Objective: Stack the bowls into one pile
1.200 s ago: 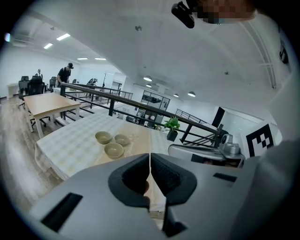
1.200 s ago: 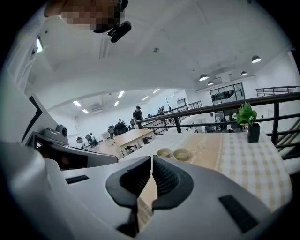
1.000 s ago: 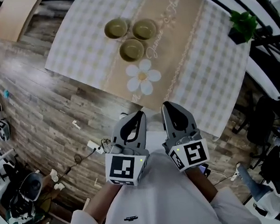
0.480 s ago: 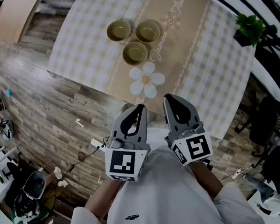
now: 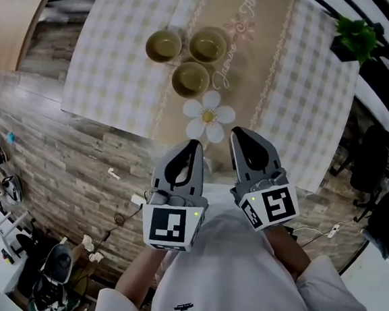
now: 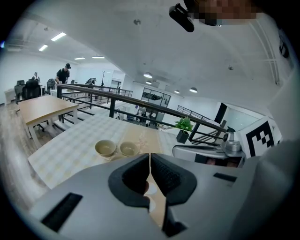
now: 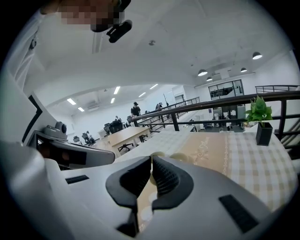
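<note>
Olive-green glazed, the three bowls sit unstacked in a tight triangle on the beige runner of the checked tablecloth [image 5: 291,95]: the near bowl [image 5: 190,79] at the apex toward me, the far-left bowl [image 5: 163,44] and the far-right bowl [image 5: 207,45] behind it. Whether their rims touch I cannot tell. No bowl is nested in another, so I judge the stacking not yet begun.

The left gripper [image 5: 192,146] and the right gripper [image 5: 236,133] are held side by side close to the person's chest, short of the table edge and well apart from the bowls. Each gripper view shows its jaws pressed together with nothing between them.

The relation that matters: the bowls lie straight ahead of the tools, beyond the daisy motif [image 5: 207,116]. The near bowl lines up almost directly ahead of the left gripper, with the right gripper offset to its side. I judge the left the nearer tool, which would need its jaws parted to take a rim.
</note>
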The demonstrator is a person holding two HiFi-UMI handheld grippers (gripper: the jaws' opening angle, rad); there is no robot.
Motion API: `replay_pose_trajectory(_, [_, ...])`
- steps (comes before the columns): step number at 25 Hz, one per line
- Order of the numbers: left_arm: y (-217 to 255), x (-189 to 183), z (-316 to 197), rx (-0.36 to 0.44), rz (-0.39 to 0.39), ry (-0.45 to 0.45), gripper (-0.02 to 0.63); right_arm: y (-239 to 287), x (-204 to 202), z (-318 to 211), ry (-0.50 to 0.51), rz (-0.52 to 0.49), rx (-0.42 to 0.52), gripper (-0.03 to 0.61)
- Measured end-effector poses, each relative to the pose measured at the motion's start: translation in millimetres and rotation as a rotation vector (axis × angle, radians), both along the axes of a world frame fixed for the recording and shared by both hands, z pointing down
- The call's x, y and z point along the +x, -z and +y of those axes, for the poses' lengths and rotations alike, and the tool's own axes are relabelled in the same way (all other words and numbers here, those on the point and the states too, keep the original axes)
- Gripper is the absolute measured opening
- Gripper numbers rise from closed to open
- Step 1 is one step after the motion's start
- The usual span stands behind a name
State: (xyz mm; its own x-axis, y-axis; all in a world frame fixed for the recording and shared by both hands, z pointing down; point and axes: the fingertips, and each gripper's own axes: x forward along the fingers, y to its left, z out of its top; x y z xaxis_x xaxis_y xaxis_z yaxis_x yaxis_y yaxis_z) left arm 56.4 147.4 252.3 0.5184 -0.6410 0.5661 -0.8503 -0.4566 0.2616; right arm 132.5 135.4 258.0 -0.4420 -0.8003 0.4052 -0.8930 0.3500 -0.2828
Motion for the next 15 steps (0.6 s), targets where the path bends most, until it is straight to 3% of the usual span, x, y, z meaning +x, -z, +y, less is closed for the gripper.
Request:
replay_pose_trajectory(8, [-17.0, -8.2, -42.9, 0.026, 0.055, 0.048, 0.028, -31.6, -2.5, -26.8, 0.001, 0.039, -0.045, 0.04])
replay_pose_trajectory(15, [-46.4, -13.1, -64.4, -0.013, 0.05, 0.042, 0.028, -61.8, -9.8, -50.9, -0.01, 0.042, -0.087, 0.04])
